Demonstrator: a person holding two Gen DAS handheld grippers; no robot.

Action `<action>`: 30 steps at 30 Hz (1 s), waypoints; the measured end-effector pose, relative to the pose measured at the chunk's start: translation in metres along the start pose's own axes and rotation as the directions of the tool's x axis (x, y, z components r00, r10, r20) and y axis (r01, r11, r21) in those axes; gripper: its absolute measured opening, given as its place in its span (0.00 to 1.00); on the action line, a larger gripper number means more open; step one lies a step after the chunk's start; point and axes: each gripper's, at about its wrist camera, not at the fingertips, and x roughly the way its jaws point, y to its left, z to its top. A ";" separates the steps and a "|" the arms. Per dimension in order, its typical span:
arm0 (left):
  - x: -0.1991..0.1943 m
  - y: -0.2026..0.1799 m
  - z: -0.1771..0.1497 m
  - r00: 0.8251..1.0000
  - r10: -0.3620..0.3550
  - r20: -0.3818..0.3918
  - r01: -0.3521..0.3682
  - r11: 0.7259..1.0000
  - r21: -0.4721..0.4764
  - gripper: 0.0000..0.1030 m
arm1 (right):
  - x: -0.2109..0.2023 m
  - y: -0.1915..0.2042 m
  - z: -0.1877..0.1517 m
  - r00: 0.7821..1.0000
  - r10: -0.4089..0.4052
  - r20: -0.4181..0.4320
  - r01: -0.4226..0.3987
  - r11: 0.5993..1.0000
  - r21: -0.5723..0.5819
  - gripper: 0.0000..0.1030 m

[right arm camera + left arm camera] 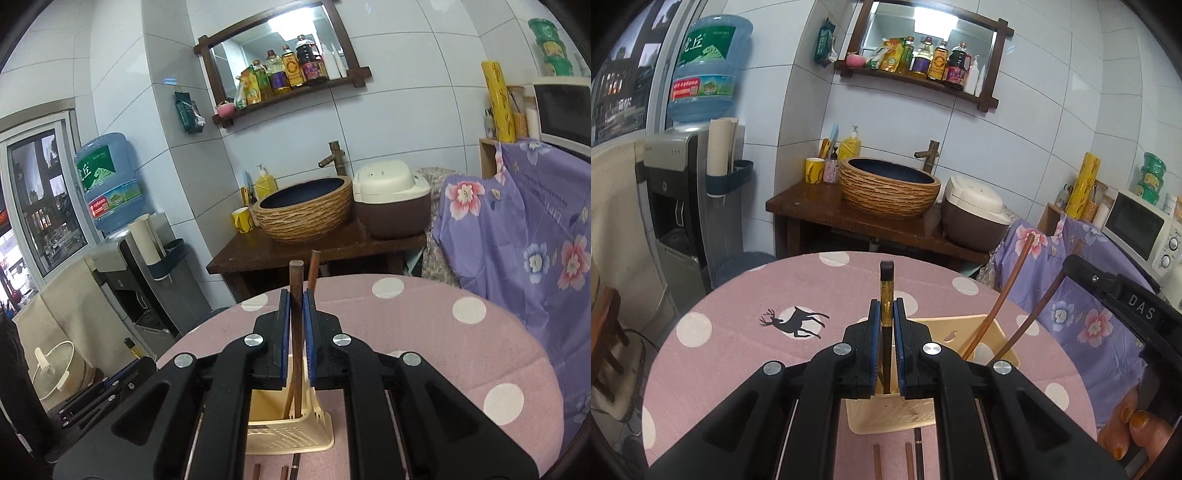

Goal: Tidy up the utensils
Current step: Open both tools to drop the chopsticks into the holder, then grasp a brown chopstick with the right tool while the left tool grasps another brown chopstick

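On the round surface (746, 295), draped in a pink cloth with white dots and a black deer silhouette, a cream plastic utensil basket (964, 325) stands near the front edge, its lower wall perforated; both gripper housings hide much of it in each view. Two slender reddish-brown chopsticks (1004, 295) lean out of the basket toward the right edge of the surface, their lower ends concealed inside. Left gripper (886, 314): jaws clamped on a dark chopstick (886, 273) that stands upright, black at the square tip with an amber band just beneath; its lower part runs down between the blue pads toward the basket, and whether the tip has entered the basket cannot be made out. Right gripper (296, 306): jaws closed on a brown wooden chopstick (296, 273), round-ended, held upright, its shaft descending into the basket's interior; a second brown stick (314, 266) rises just behind it, its base hidden. Three short stick ends (908, 461), two brown and one dark, lie on the cloth at the near edge of the surface, cut off by the frame. A hand (1137, 432) grips the right gripper's handle at the lower right of the left wrist view, only partly visible.
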 end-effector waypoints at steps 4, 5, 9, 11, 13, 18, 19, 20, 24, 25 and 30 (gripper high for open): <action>0.001 0.002 -0.003 1.000 -0.019 -0.023 0.019 1.000 -0.007 0.14 | -0.003 0.000 -0.004 1.000 -0.015 0.011 0.015 0.999 -0.030 0.08; 0.000 0.003 -0.005 1.000 -0.021 -0.021 0.021 1.000 -0.016 0.29 | -0.004 0.000 -0.006 1.000 -0.017 0.010 0.017 0.999 -0.035 0.10; -0.023 0.009 -0.016 0.999 -0.010 0.047 0.012 0.999 -0.043 0.54 | -0.017 0.001 -0.013 1.000 -0.019 0.012 0.020 0.998 -0.059 0.61; -0.033 0.007 -0.024 0.999 -0.010 0.048 0.011 1.000 -0.013 0.56 | -0.028 0.000 -0.016 0.999 -0.030 0.039 0.033 0.996 -0.084 0.62; -0.044 0.008 -0.035 0.999 -0.005 0.051 0.005 1.000 0.003 0.61 | -0.038 0.000 -0.021 0.998 -0.042 0.038 0.046 0.992 -0.119 0.62; -0.061 0.015 -0.072 1.000 0.008 0.005 -0.008 0.999 0.033 0.71 | -0.063 -0.013 -0.047 0.999 -0.041 -0.008 0.040 0.989 -0.144 0.66; -0.060 0.017 -0.082 1.000 0.017 -0.016 -0.017 0.999 0.044 0.71 | -0.066 -0.016 -0.054 0.998 -0.052 -0.018 0.049 0.987 -0.153 0.67; -0.059 0.019 -0.089 0.999 0.029 -0.038 -0.027 0.998 0.054 0.71 | -0.068 -0.019 -0.064 0.997 -0.070 -0.033 0.063 0.984 -0.169 0.67; -0.050 0.030 -0.122 0.989 0.054 -0.139 -0.047 0.998 0.051 0.64 | -0.067 -0.031 -0.103 0.982 -0.159 -0.097 0.133 0.964 -0.230 0.67; -0.047 0.032 -0.130 0.984 0.038 -0.173 -0.031 0.999 0.044 0.58 | -0.065 -0.037 -0.113 0.977 -0.175 -0.125 0.143 0.962 -0.232 0.67; -0.041 0.029 -0.160 0.965 0.022 -0.261 -0.005 0.998 0.067 0.48 | -0.055 -0.064 -0.156 0.941 -0.229 -0.248 0.180 0.962 -0.206 0.67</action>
